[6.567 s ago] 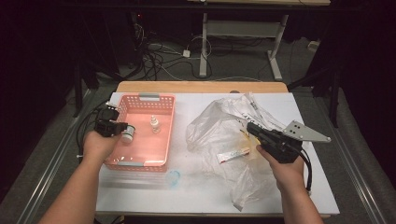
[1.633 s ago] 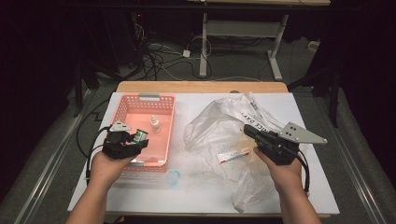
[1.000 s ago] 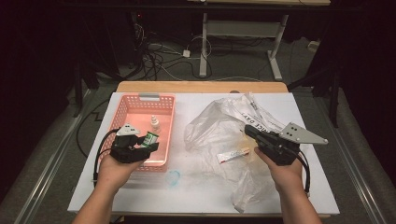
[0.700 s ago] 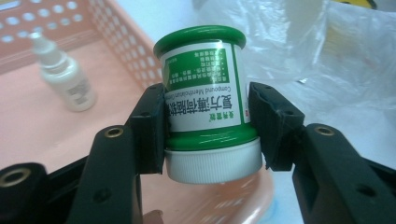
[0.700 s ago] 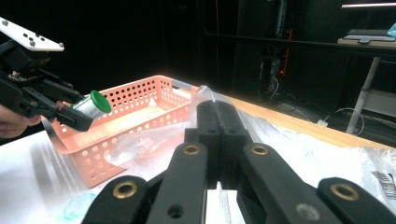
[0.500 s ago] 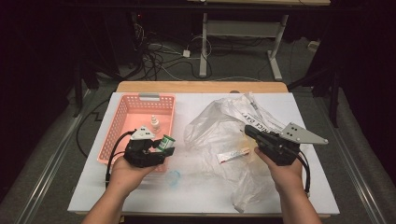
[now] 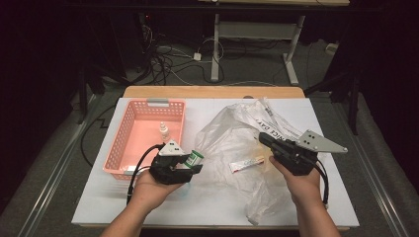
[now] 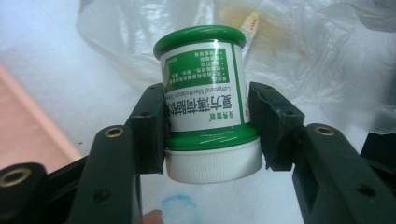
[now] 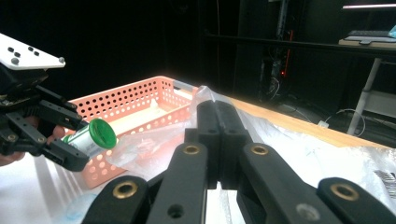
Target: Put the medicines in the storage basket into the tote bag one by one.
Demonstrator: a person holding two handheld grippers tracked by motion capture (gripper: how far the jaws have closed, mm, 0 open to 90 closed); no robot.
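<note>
My left gripper [image 7: 194, 161] [image 8: 208, 128] is shut on a green jar [image 7: 196, 157] [image 8: 205, 93] with a white cap and a green-and-white label. The jar lies sideways between the pads, just right of the pink basket [image 7: 122, 143] and near the left edge of the clear plastic bag [image 7: 232, 138]. The right gripper view has the jar [image 9: 93, 135] at its left. My right gripper [image 7: 262, 138] [image 9: 218, 105] is shut, and the bag's film [image 9: 140, 144] rises to its tips as if pinched there. A flat tube [image 7: 247, 164] lies inside the bag.
A small white bottle [image 7: 163, 132] stands in the basket. The white tabletop [image 7: 207, 207] ends near my forearms; a wooden strip [image 7: 212, 92] runs along its far edge. A faint blue mark [image 8: 180, 205] is on the table under the jar. Cables and table legs lie beyond.
My left gripper has carried the jar to the right, from over the basket's front corner to beside the bag. The right gripper has stayed in place.
</note>
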